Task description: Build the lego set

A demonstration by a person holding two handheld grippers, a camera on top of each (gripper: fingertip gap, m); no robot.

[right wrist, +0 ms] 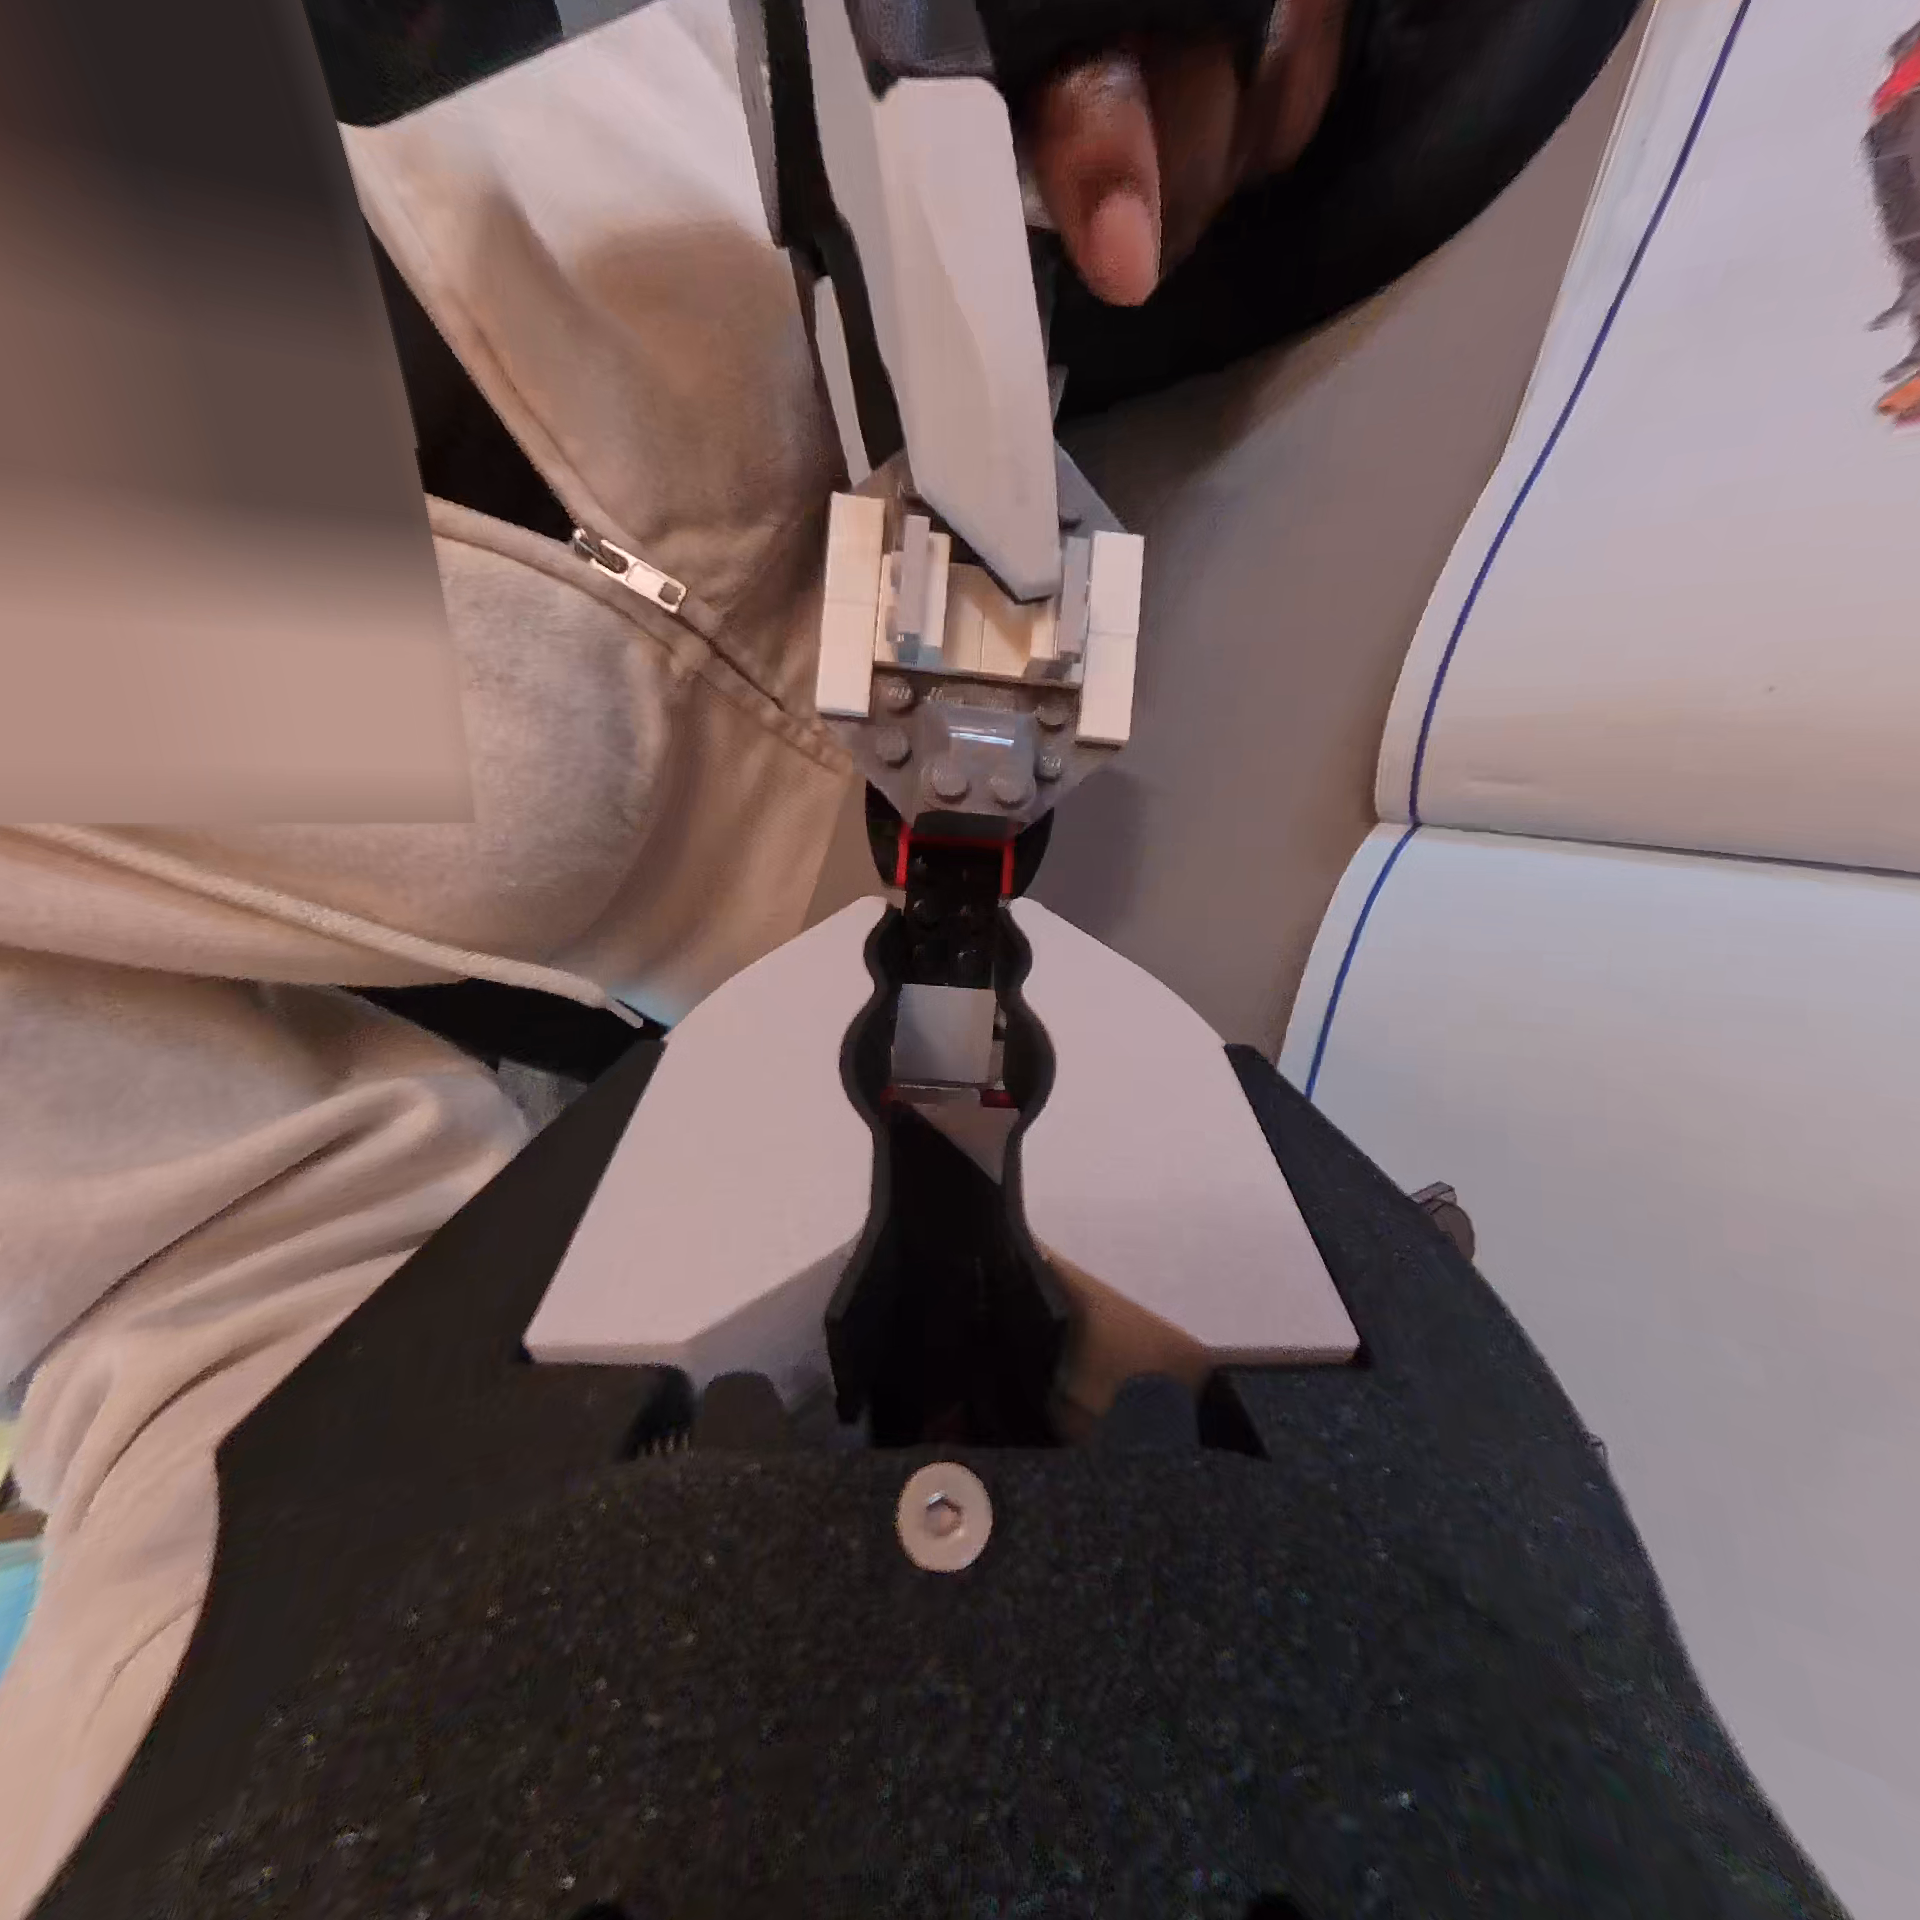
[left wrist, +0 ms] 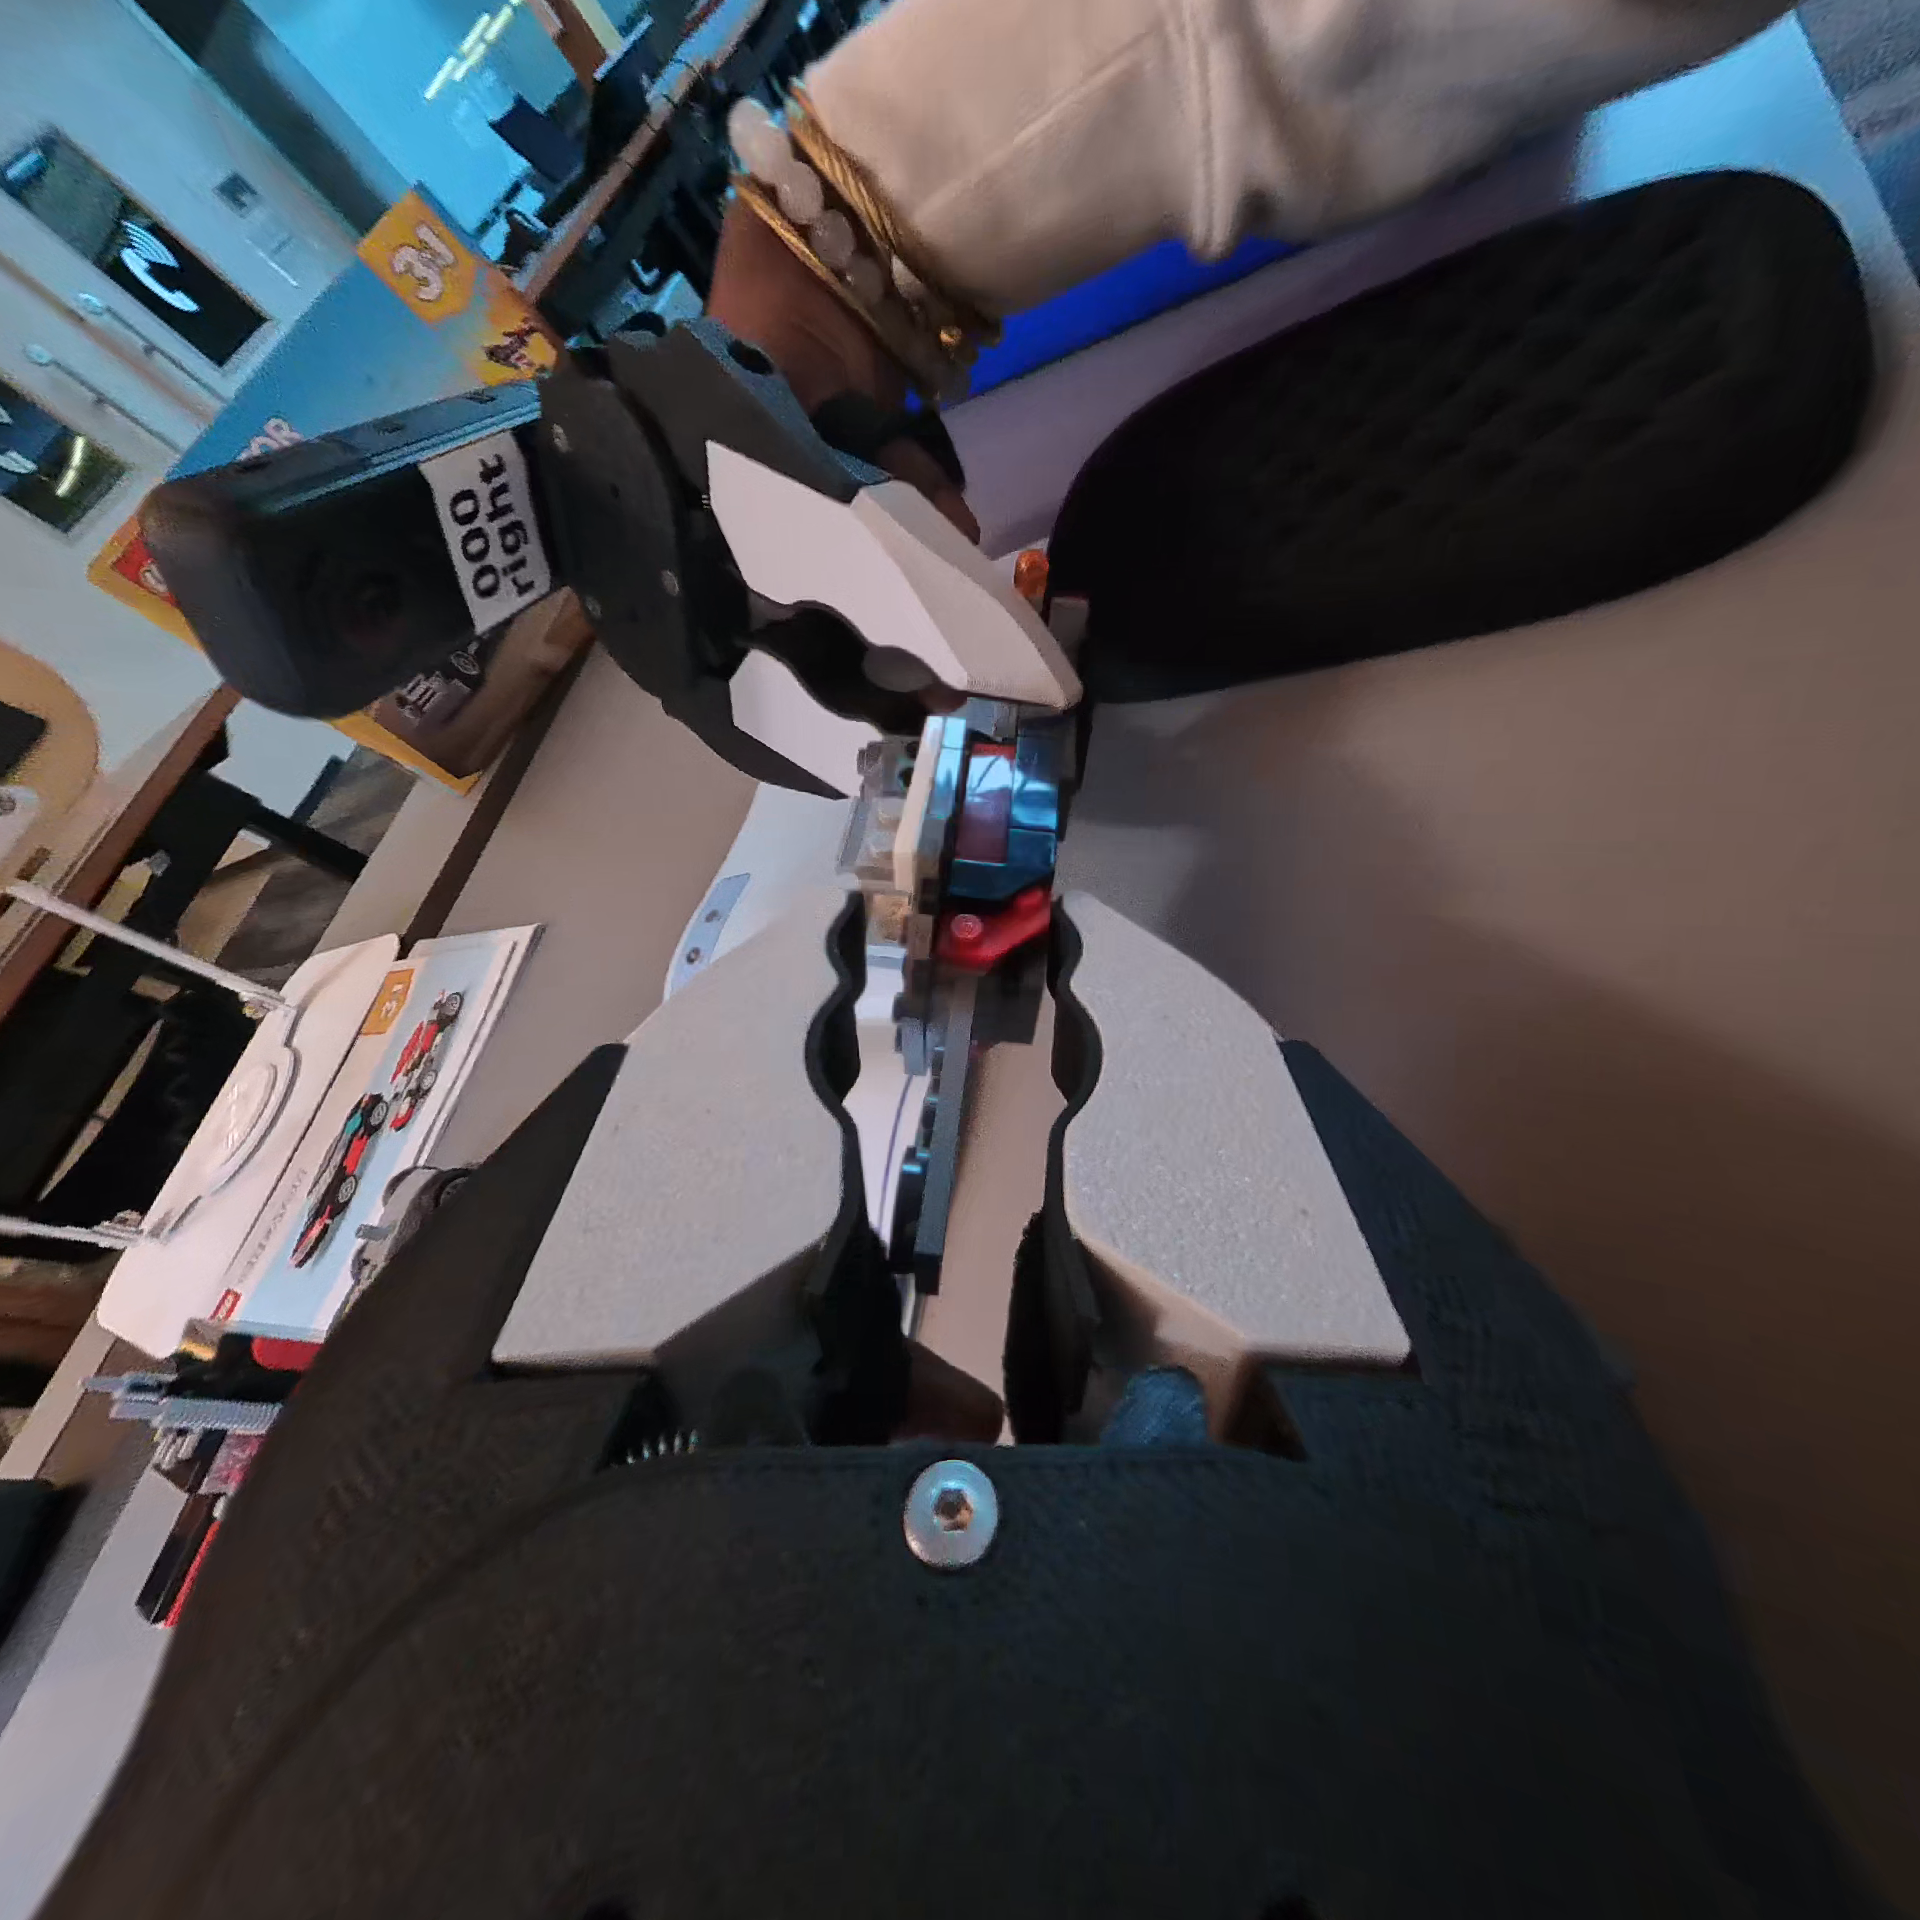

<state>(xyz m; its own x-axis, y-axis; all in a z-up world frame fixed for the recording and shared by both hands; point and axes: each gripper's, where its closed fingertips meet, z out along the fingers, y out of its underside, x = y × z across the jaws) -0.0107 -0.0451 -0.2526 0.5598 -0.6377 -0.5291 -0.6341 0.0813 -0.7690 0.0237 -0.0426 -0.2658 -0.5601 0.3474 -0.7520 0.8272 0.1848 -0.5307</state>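
**Lego model held between both grippers, build only part done**

Lego model (left wrist: 961, 831), a small car-like assembly of grey, white, black and red bricks, sits above the bench (left wrist: 1455, 935), caught between your two tools. Your left gripper (left wrist: 951, 935) has its jaws closed down onto the grey base plate at one end. Your right gripper (right wrist: 945, 920) has its jaws nearly shut on the black and red section at the other end, with one finger (left wrist: 935, 613) lying along the top of the model. By the look of it, the chassis and part of the body are together. Loose parts (left wrist: 197, 1455) near the instruction booklet (left wrist: 405, 1101) suggest plenty is left to add. The set's box (left wrist: 343, 343) stands at the bench's far edge, beside a black oval pad (left wrist: 1475, 436).
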